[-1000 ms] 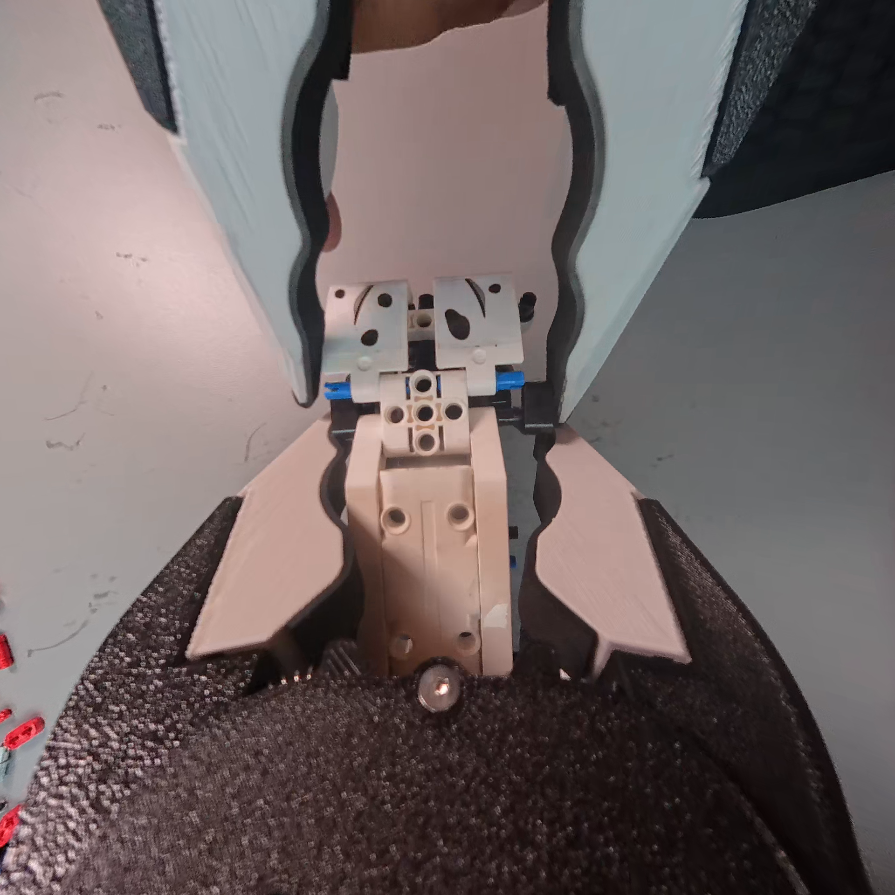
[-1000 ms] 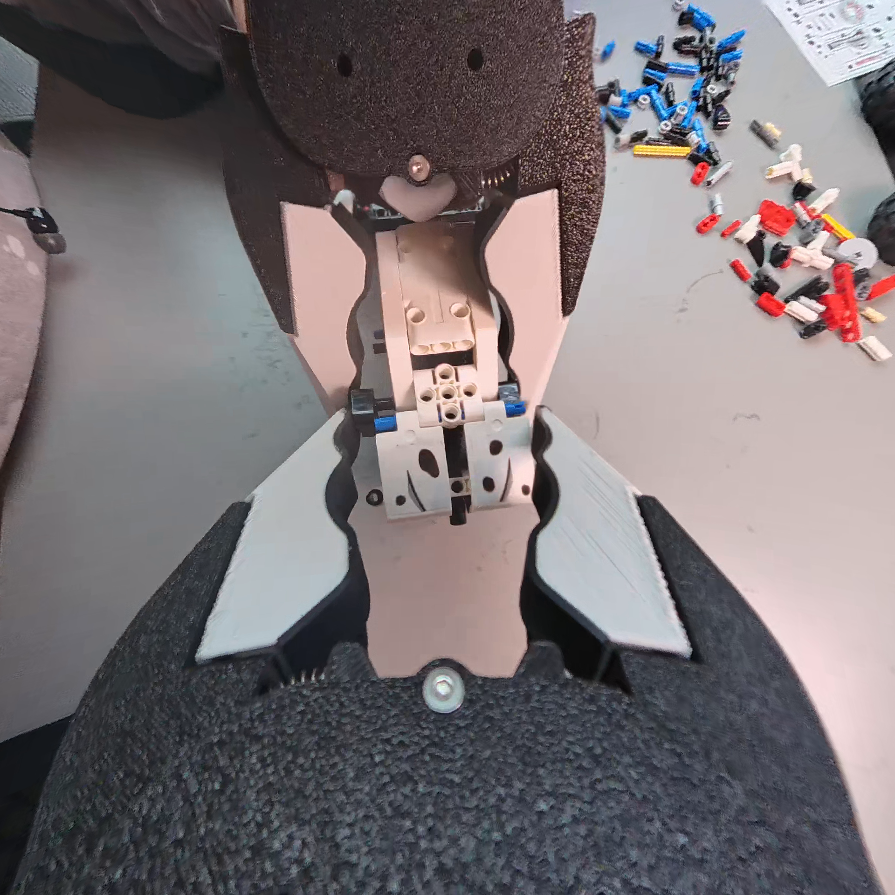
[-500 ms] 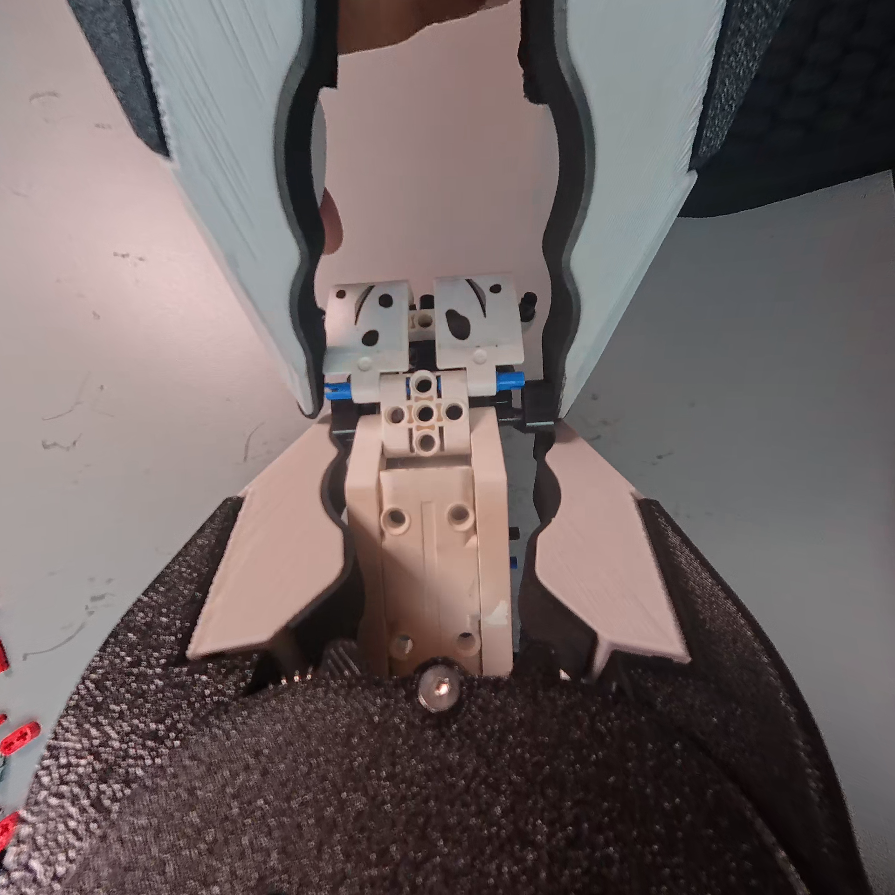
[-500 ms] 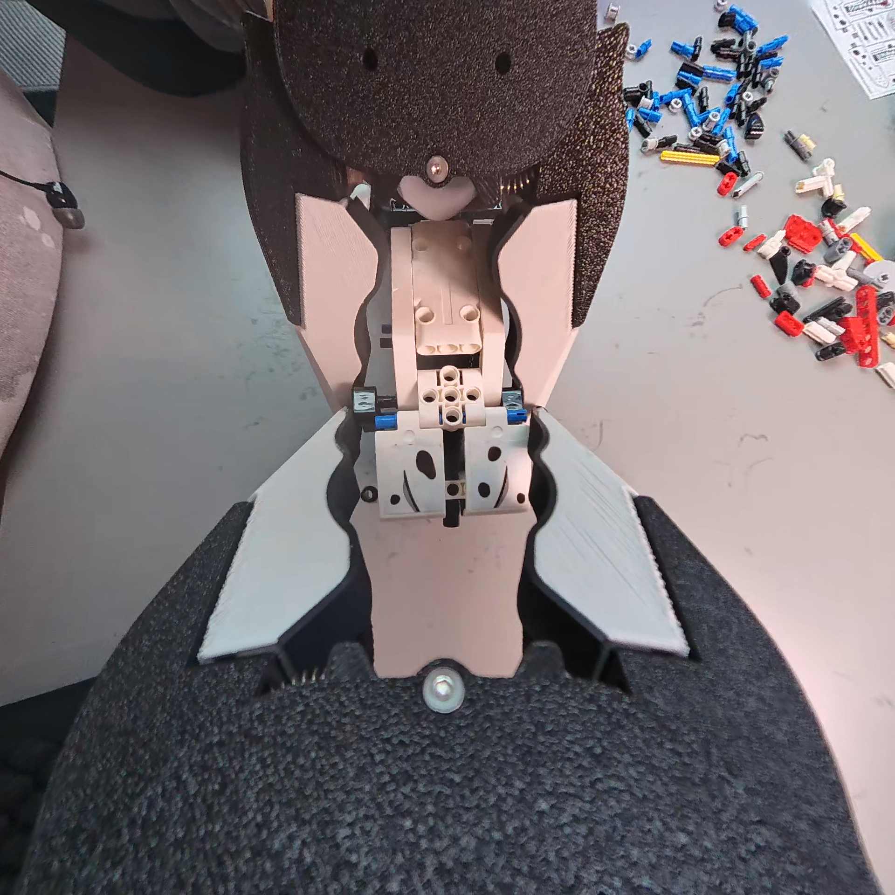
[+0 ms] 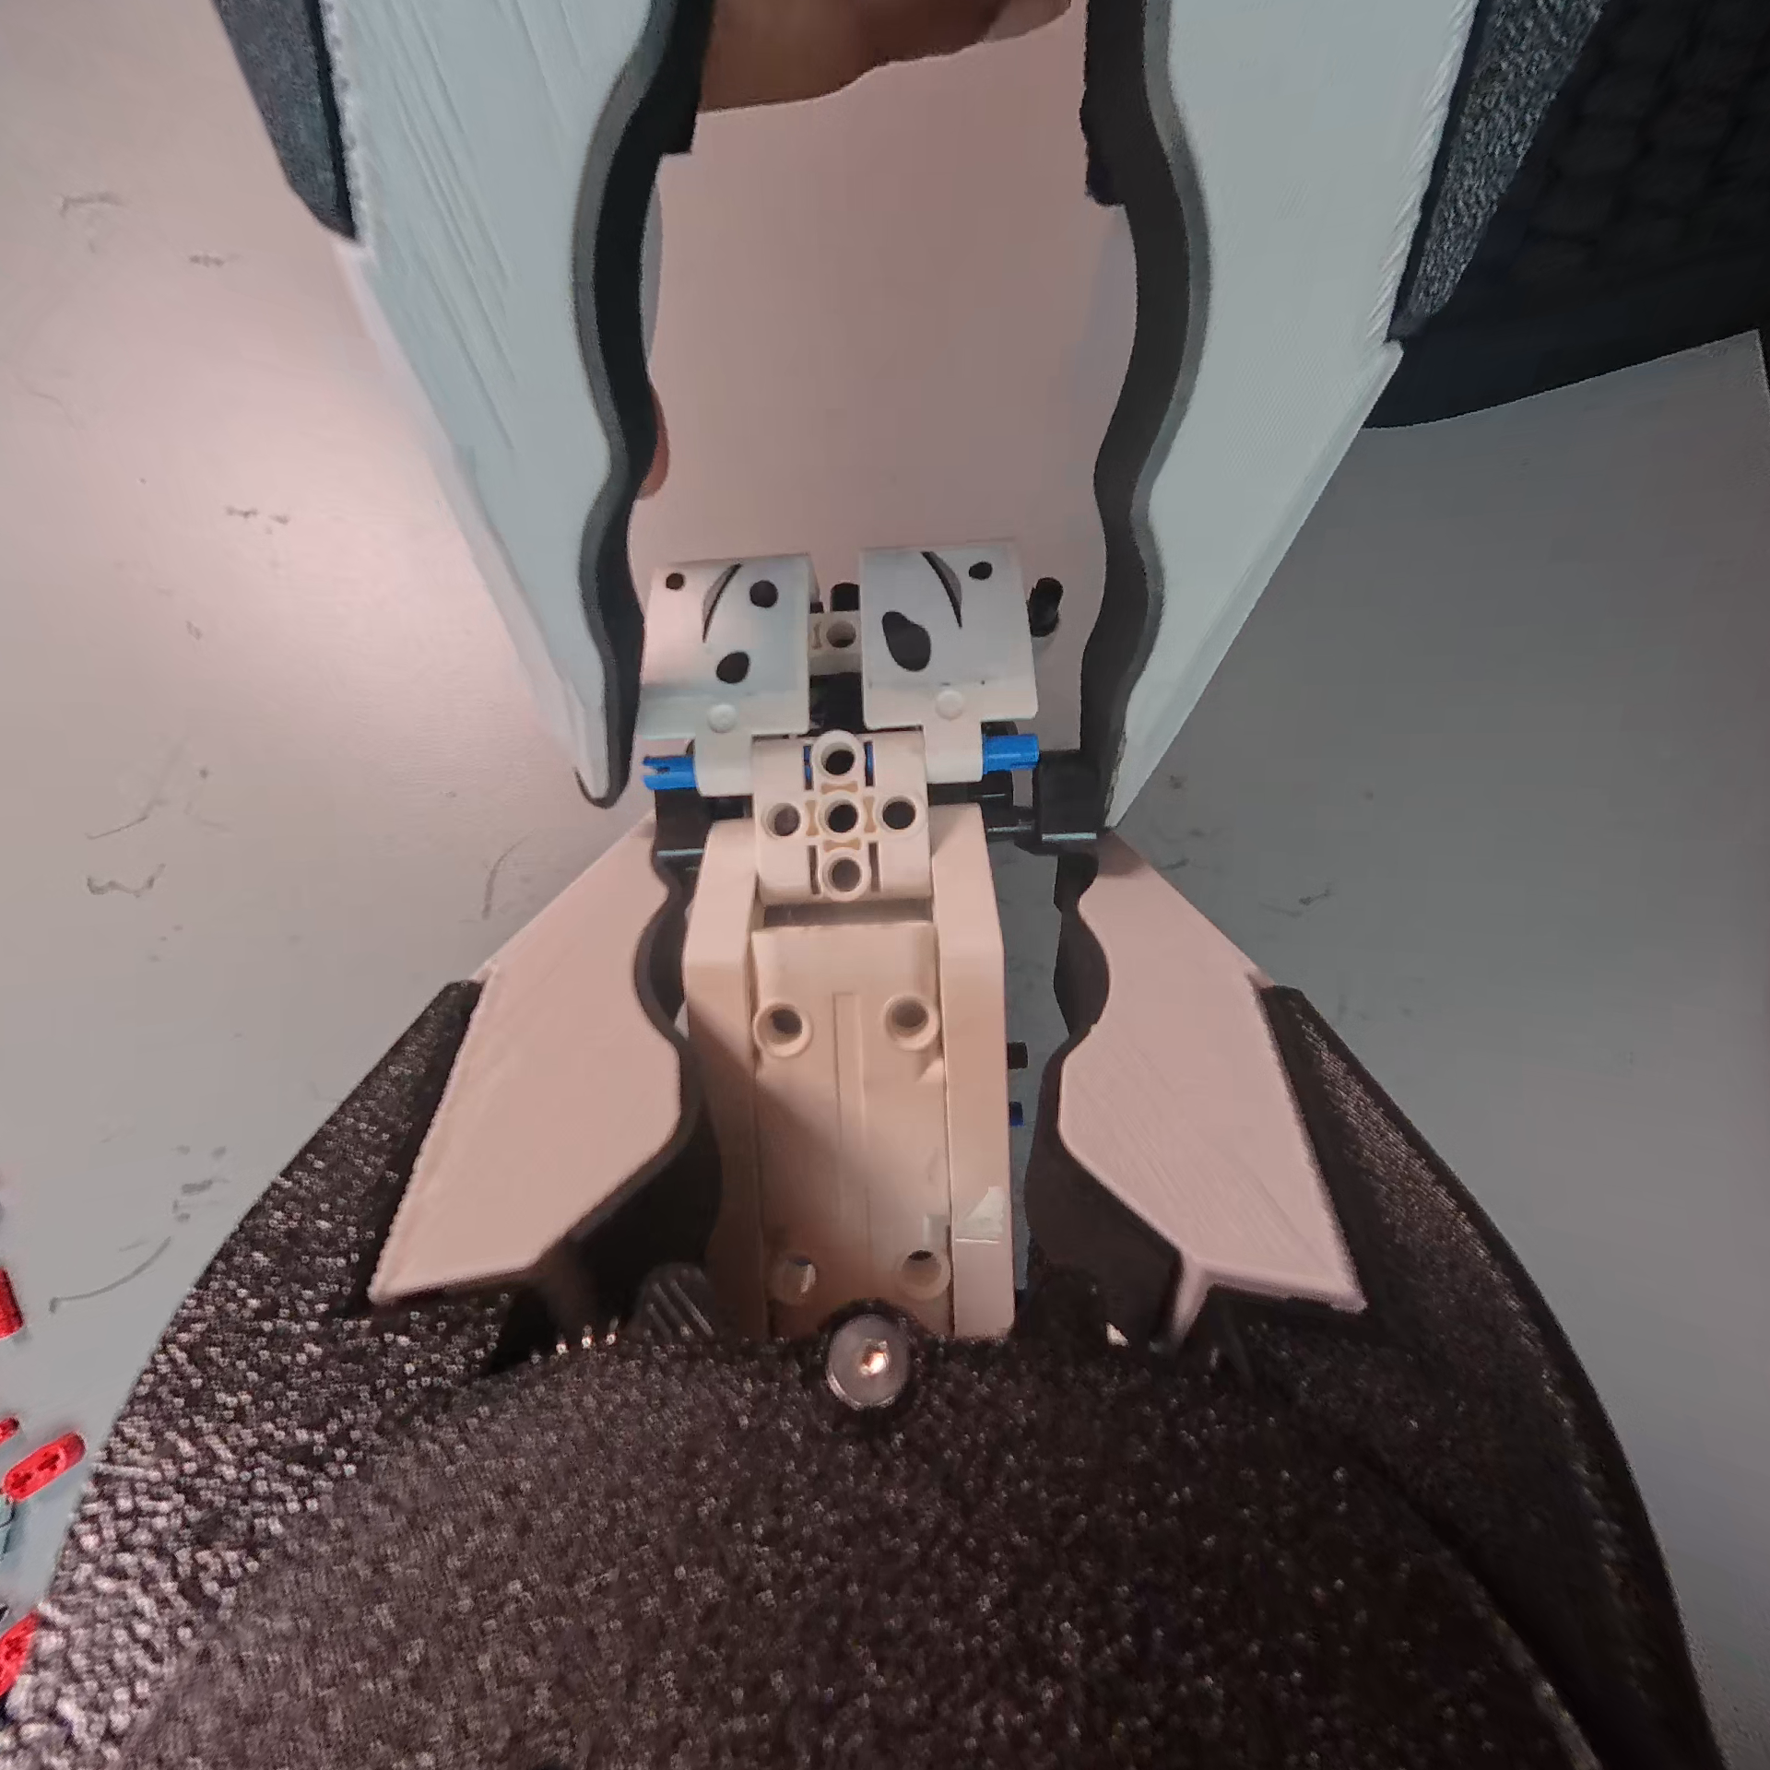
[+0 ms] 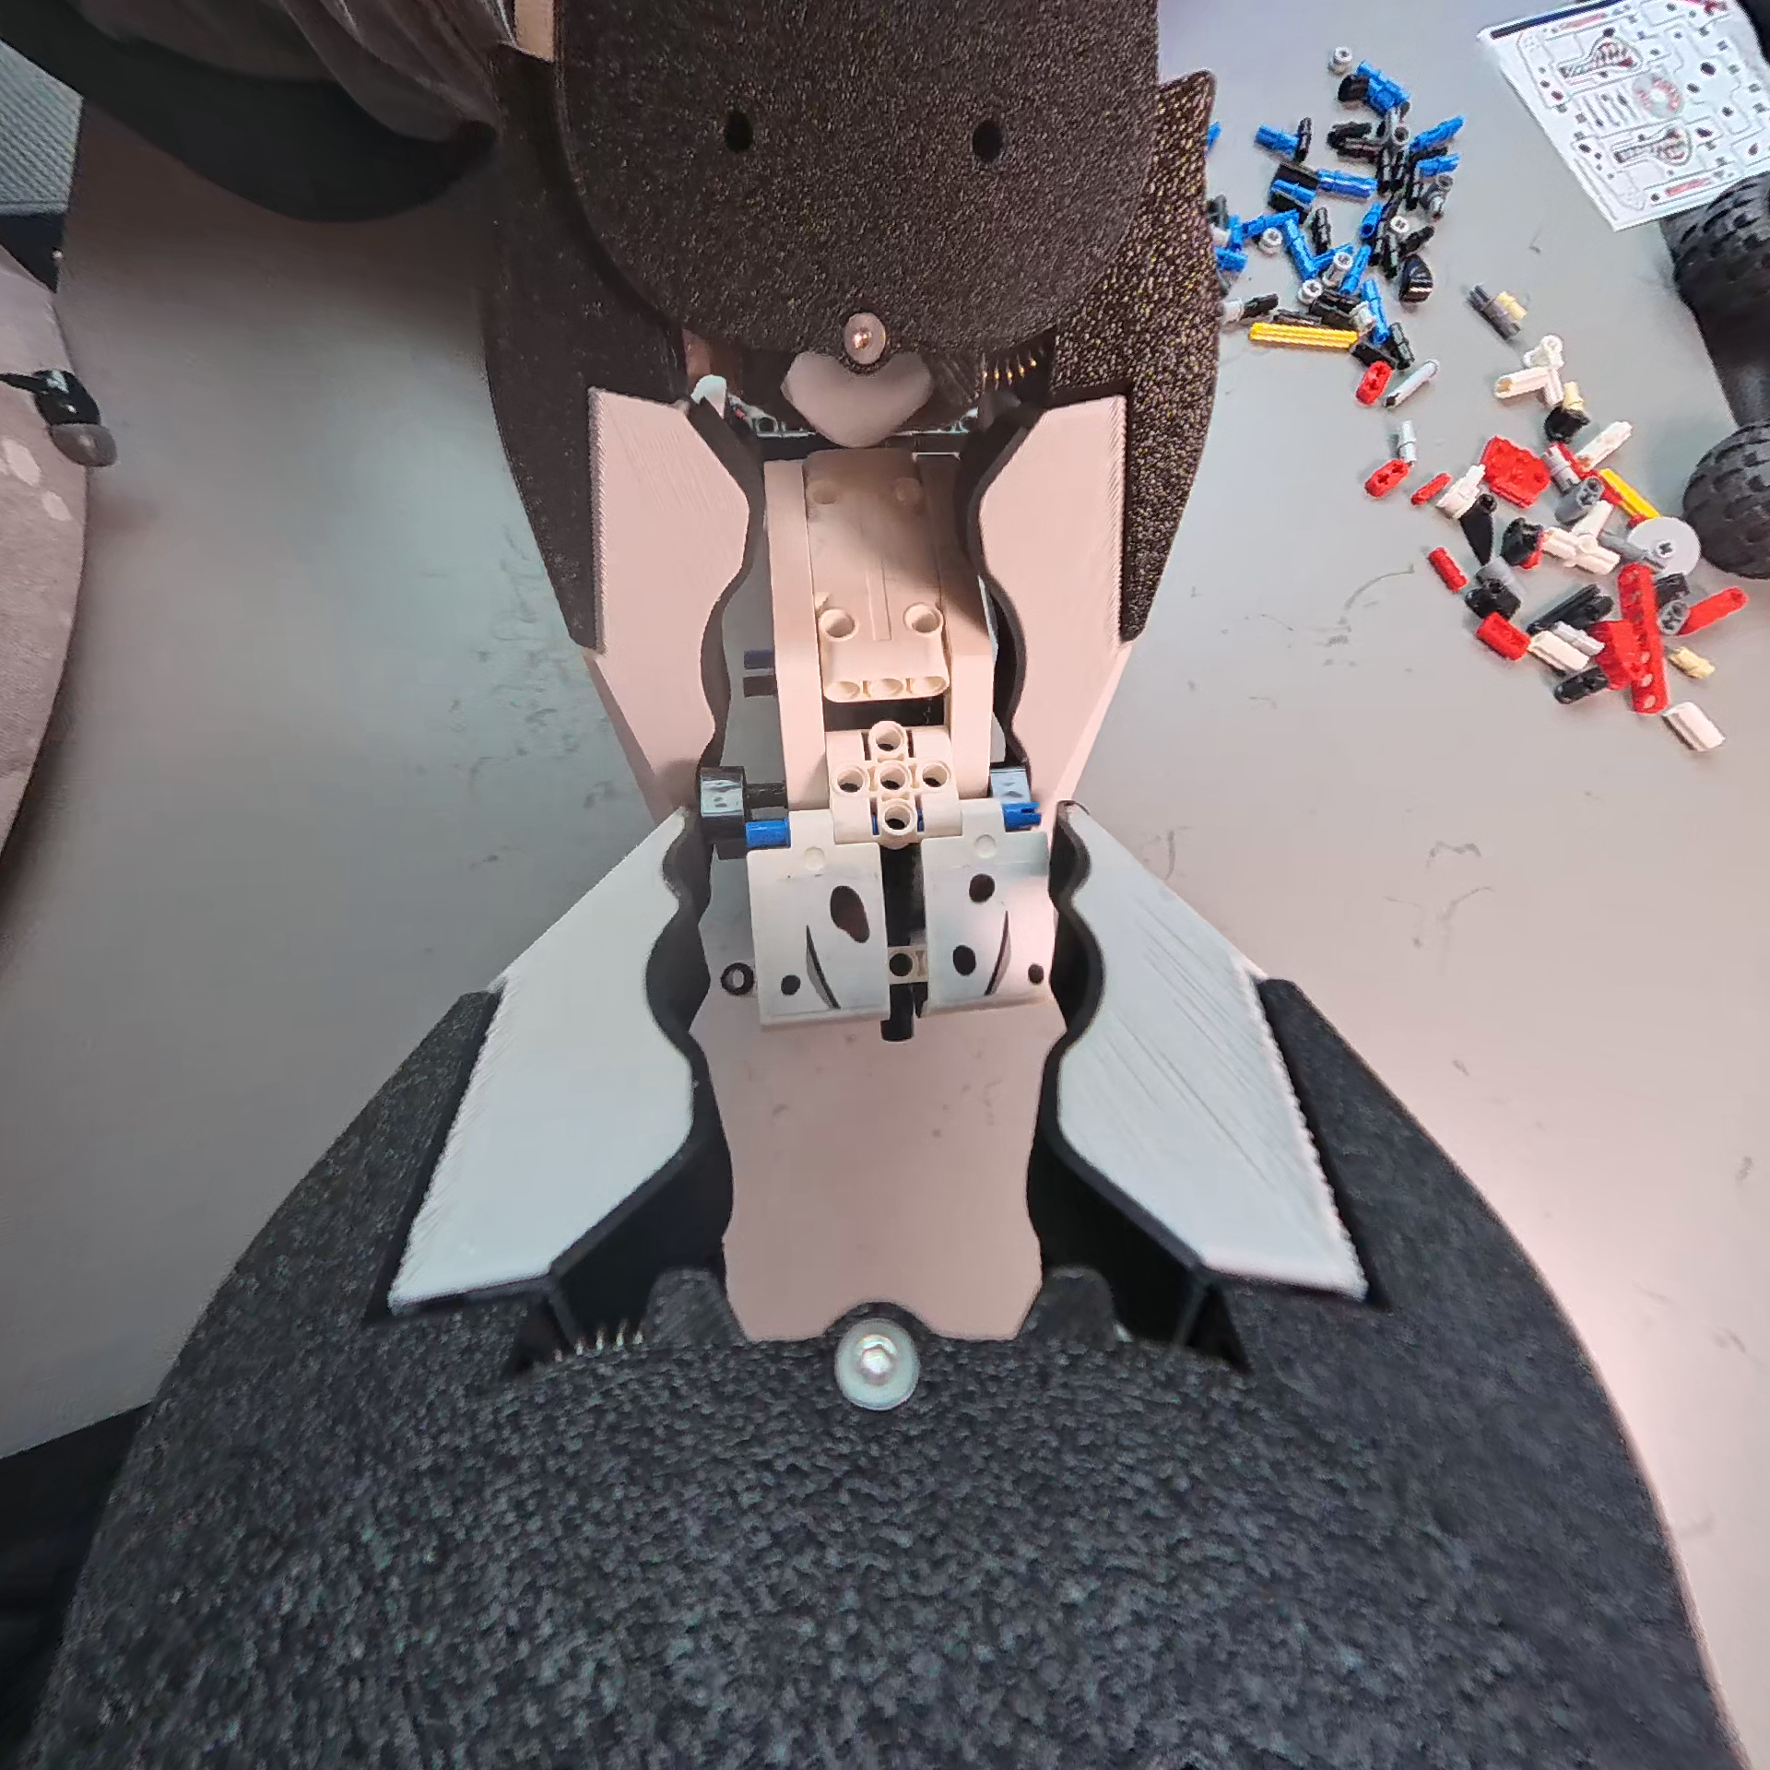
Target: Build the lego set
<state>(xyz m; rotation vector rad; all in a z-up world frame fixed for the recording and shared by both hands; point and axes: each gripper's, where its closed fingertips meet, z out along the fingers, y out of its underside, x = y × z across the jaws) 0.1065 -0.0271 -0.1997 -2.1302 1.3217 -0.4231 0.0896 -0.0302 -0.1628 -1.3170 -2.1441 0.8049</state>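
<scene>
A white and beige lego assembly [image 5: 843,1054] is held between both grippers above the grey table [image 6: 1341,958]. My left gripper [image 5: 872,843], with pink fingers, is shut on its long beige body. My right gripper [image 6: 873,824], with white fingers, faces it and is shut on the other end. That end carries two white panels with black spots [image 6: 833,939], blue pins and a black connector. In the left wrist view the right gripper [image 5: 857,805] comes in from the top around the panels [image 5: 919,642]. In the right wrist view the left gripper [image 6: 867,805] comes from the top.
Loose blue and black pieces [image 6: 1341,239] and red, white and black pieces [image 6: 1571,575] lie at the table's right. A printed sheet [image 6: 1628,115] and black tyres [image 6: 1734,517] are at the far right. A few red pieces [image 5: 43,1494] show at the left. Dark fabric [image 6: 287,124] lies beyond the table. Less than 4 cm separates the two grippers' tips.
Almost nothing. Both grippers keep the same hold on the assembly; the pair sways slightly over the table, so the loose pieces shift a little in the right wrist view.
</scene>
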